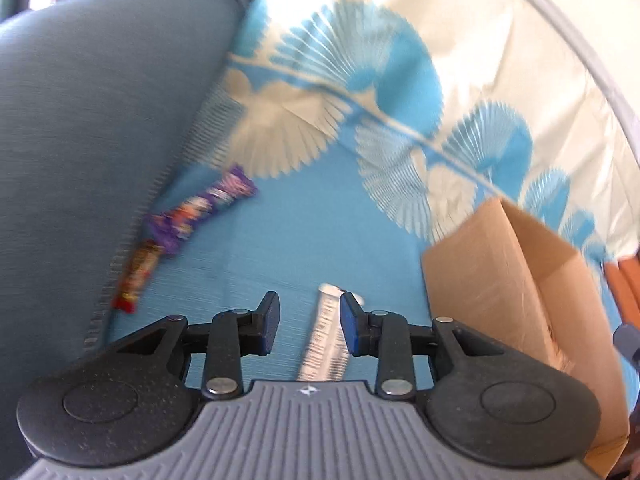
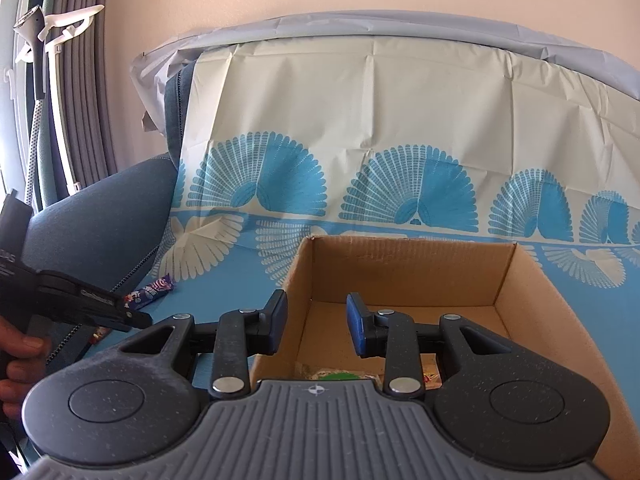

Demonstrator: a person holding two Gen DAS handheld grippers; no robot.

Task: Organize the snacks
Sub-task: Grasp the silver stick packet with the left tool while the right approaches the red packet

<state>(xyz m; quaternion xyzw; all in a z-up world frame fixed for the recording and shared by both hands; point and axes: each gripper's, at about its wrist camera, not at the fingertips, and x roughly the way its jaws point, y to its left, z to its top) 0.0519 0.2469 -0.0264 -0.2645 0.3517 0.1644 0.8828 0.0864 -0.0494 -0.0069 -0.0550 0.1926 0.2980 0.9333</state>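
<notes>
My left gripper (image 1: 309,322) is open above a white snack bar (image 1: 325,340) that lies on the blue cloth, nearer its right finger. A purple snack packet (image 1: 202,210) and a red one (image 1: 138,276) lie to the left by the sofa armrest. The cardboard box (image 1: 516,280) stands to the right. My right gripper (image 2: 317,326) is open and empty over the box (image 2: 404,268), which holds some snacks (image 2: 336,372). The purple packet (image 2: 154,288) and the left gripper's body (image 2: 72,300) show at the left of the right wrist view.
The blue and cream patterned cloth (image 1: 328,216) covers the sofa seat and back. The teal armrest (image 1: 88,128) rises on the left. Curtains and a white hanger stand (image 2: 48,40) are at the far left by the wall.
</notes>
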